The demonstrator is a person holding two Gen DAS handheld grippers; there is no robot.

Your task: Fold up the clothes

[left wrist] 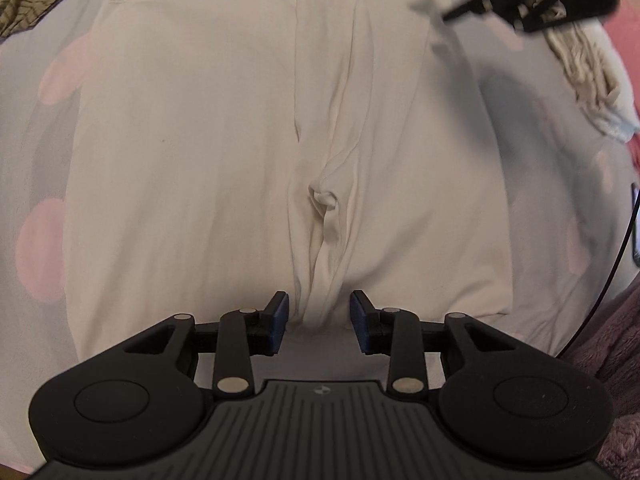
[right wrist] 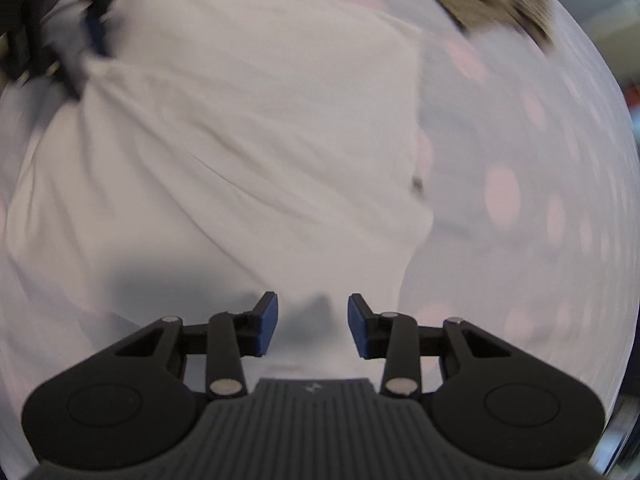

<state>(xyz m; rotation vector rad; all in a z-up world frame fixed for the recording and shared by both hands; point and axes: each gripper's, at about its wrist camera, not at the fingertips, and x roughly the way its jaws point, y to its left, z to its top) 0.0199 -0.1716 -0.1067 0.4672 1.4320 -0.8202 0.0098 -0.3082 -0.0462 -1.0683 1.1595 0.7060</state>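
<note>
A cream garment [left wrist: 192,152] lies spread flat on the dotted sheet, with a raised crease [left wrist: 326,216] running down its middle. My left gripper [left wrist: 319,322] points down over the near end of that crease. Its blue pads stand apart on either side of the fold and do not press it. My right gripper [right wrist: 312,324] hovers open over the same garment [right wrist: 248,120] near its edge, with nothing between its fingers; that view is motion-blurred. The left gripper [right wrist: 86,52] shows at the top left there, where the cloth gathers.
A pale sheet with pink dots [left wrist: 36,120] covers the surface. An olive striped garment [left wrist: 28,0] lies at the far left corner. A heap of pale clothes [left wrist: 588,72] sits at the right. A purple fuzzy blanket [left wrist: 612,352] and a black cable [left wrist: 612,264] border the right.
</note>
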